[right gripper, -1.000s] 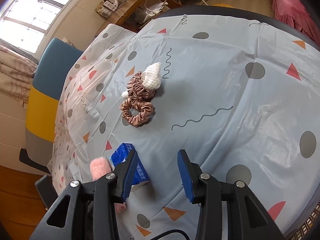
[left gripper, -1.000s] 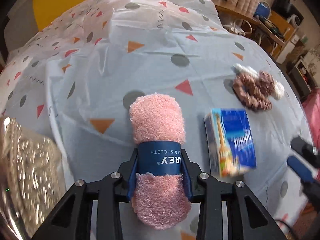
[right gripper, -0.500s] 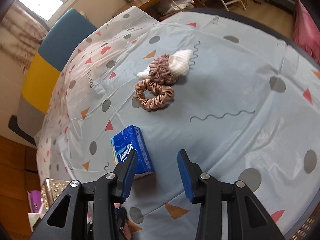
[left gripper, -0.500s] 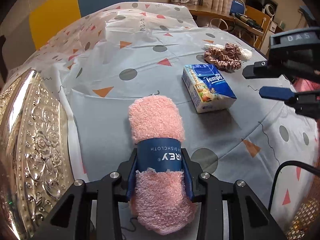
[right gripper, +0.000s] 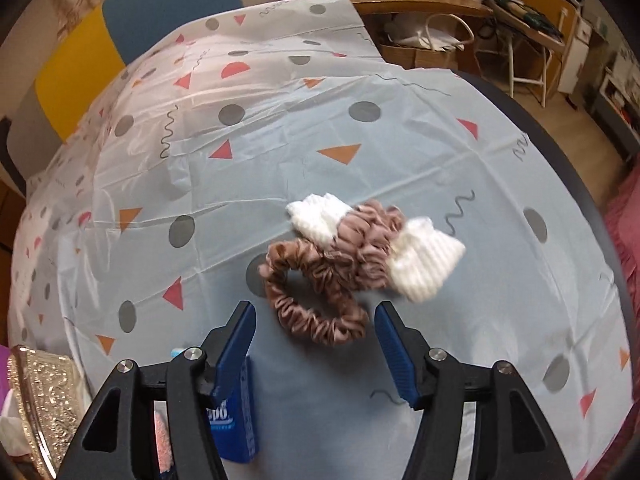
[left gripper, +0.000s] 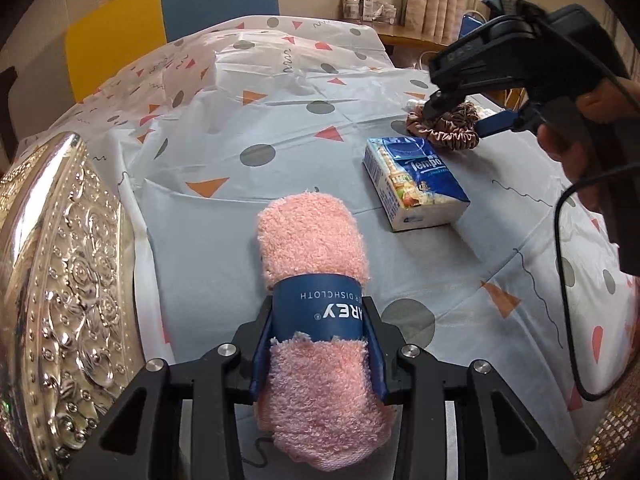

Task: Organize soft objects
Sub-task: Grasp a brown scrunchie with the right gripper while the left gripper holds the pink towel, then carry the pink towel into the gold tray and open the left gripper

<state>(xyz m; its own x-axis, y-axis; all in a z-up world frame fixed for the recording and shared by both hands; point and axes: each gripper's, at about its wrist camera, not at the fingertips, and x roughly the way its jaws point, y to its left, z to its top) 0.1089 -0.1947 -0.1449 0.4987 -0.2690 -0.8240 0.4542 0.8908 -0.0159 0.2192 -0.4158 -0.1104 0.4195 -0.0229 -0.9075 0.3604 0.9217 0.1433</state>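
Patterned plastic cloth [left gripper: 280,128] covers the table in the left wrist view, where the left gripper [left gripper: 318,344] clamps a soft pink rolled dishcloth [left gripper: 316,264] by its stiffer blue band (reading "DISHCLOTH"), beside the embossed silver tray [left gripper: 60,272], with a "Tempo" tissue pack [left gripper: 416,184] beyond the roll. From the right wrist, the right gripper [right gripper: 316,348], jaws just opening and empty, hovers near brown scrunchies [right gripper: 320,284]; light and squashy, they are probably best pinched across one gathered ring.

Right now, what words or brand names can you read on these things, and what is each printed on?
"DISHCLOTH": on the blue paper band around the pink rolled cloth, seen upside down.
"AREY": larger letters on the same band, cut off by the jaws.
"Tempo": on the blue tissue pack.
Small print on the tissue pack: too small to read.
Letters on the black handheld gripper body: too blurred to read.
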